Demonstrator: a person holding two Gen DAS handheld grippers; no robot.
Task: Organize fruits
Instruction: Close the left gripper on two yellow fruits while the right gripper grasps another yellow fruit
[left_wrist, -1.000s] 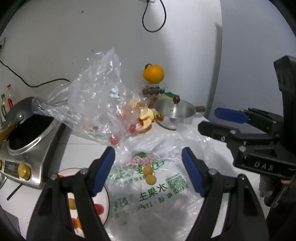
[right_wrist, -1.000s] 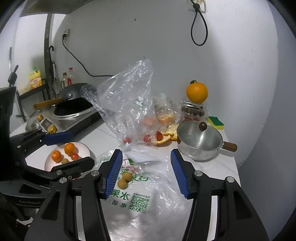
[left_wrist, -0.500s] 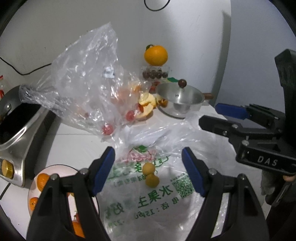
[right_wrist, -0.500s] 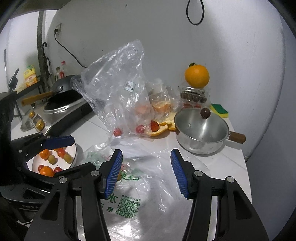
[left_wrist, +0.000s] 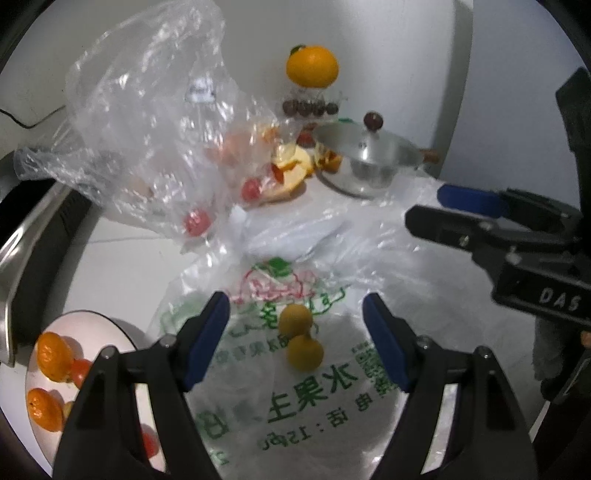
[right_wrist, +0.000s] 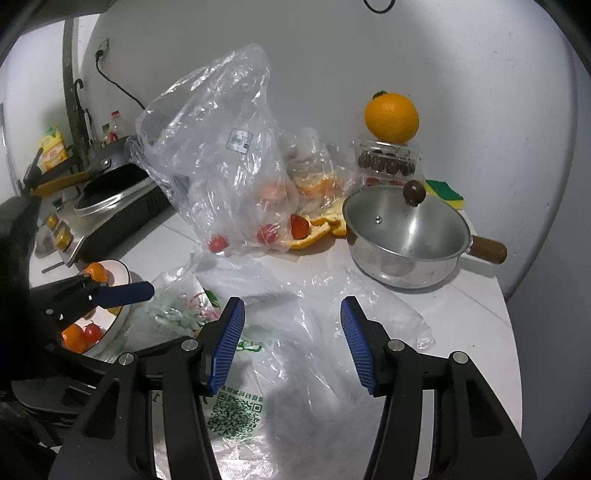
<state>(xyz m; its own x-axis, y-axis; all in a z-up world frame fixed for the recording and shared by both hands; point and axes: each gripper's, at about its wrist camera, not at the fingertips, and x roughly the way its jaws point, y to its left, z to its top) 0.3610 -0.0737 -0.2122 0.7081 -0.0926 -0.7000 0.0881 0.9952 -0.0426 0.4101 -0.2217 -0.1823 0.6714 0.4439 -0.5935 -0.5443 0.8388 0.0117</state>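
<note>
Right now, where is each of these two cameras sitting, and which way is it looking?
Left wrist: sits on the left gripper, looking forward and down at two small yellow fruits in the printed bag; its open fingers show, with the right gripper at the right edge.
Right wrist: sits on the right gripper, looking down over the crumpled bags toward the pot; its open fingers show, with the left gripper at the left edge.
Shared: printed bag, pot, plate, orange.
</note>
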